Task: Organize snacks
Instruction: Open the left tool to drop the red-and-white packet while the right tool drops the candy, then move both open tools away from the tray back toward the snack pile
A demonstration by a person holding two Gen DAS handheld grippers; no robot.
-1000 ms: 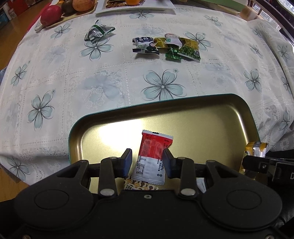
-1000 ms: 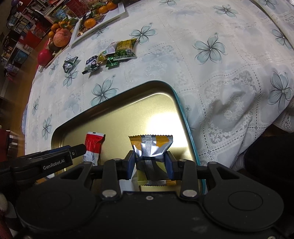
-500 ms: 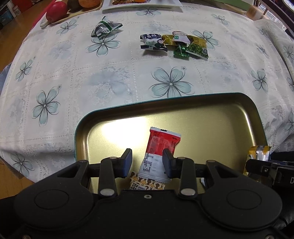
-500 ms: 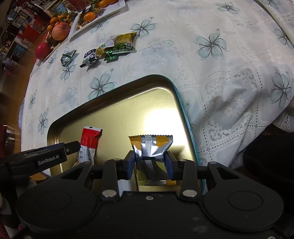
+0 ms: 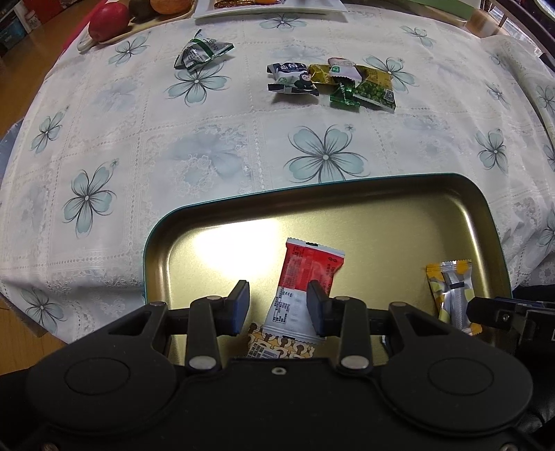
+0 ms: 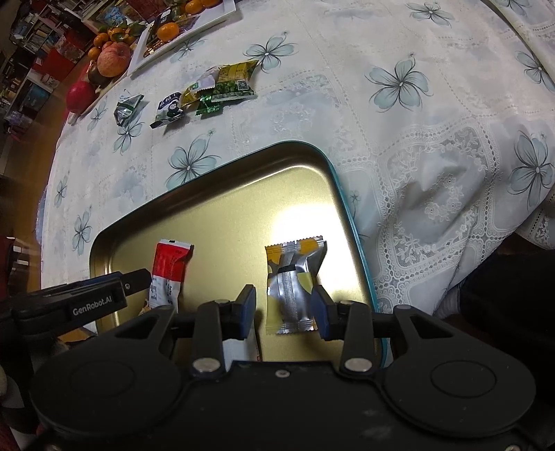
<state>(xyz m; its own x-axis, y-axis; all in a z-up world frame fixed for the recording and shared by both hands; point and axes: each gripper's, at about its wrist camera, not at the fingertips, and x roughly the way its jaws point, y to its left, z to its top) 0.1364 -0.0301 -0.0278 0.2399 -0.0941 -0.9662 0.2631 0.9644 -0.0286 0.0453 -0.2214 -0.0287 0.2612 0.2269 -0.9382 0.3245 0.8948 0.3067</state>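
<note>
We hold two grippers over one gold tin tray with a teal rim, set on the flowered tablecloth. Our left gripper stands released: its jaws are parted, and the red-and-white snack packet lies between them on the tray floor, its left edge clear of the left pad, while we cannot tell whether the right pad touches it. Under that packet's near end sits one brown-patterned packet. Our right gripper is also released, with a gap on either side of the yellow-and-silver snack packet, which lies in the tray near its right wall. So we count three packets in the tray. Out on the cloth we count one lone green-and-silver packet and, well apart from it, one cluster of loose packets, about five, though they overlap. At the far edge we see one red apple beside other fruit.
</note>
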